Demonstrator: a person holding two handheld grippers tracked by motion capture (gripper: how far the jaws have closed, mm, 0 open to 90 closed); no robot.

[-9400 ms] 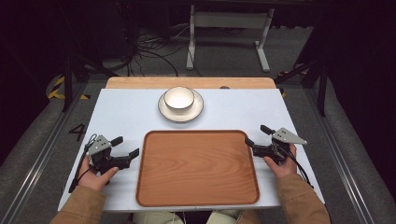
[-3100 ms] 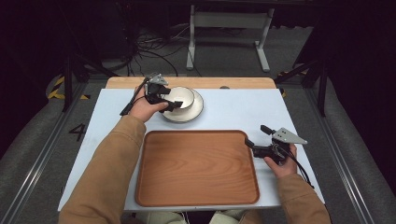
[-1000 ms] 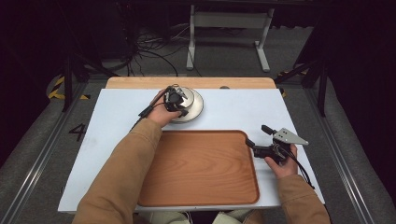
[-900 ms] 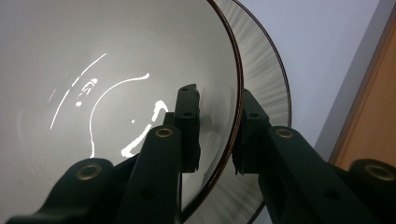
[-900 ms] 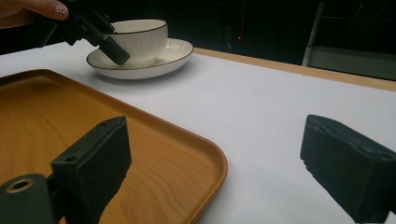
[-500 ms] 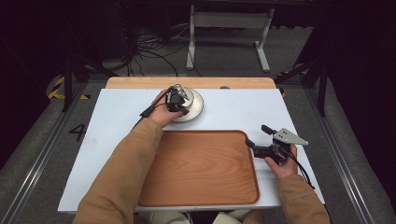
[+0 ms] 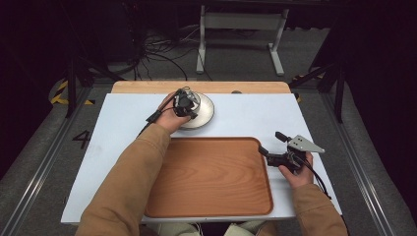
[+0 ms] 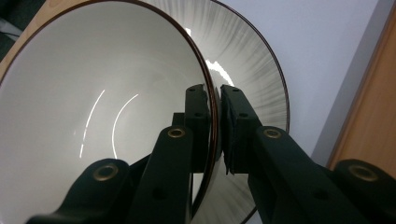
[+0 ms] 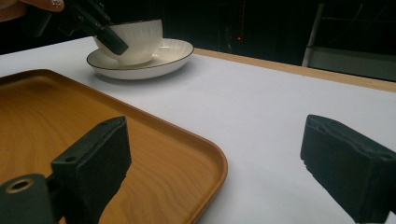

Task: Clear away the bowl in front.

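A white bowl (image 8: 93, 93) with a dark rim sits on a ribbed white plate (image 7: 204, 113) at the far middle of the table. My left gripper (image 8: 215, 121) is shut on the bowl's rim, one jaw inside the bowl and one outside. The right gripper view has the same bowl (image 9: 135, 39) on its plate (image 9: 163, 56) at the far left, with the left gripper's jaws on it. My right gripper (image 7: 272, 144) rests on the table by the right edge of the wooden tray (image 7: 211, 177), its jaws wide apart and nothing between them.
The tray (image 9: 56, 121) lies at the near middle of the white table (image 7: 255, 118), bare inside. A wooden strip (image 7: 147, 87) runs along the table's far edge. Beyond it stand cables and a metal frame (image 7: 241, 22) on the dark floor.
The left hand has shifted only slightly at the bowl and its jaws have come together on the rim. The right hand and gripper have stayed where they were.
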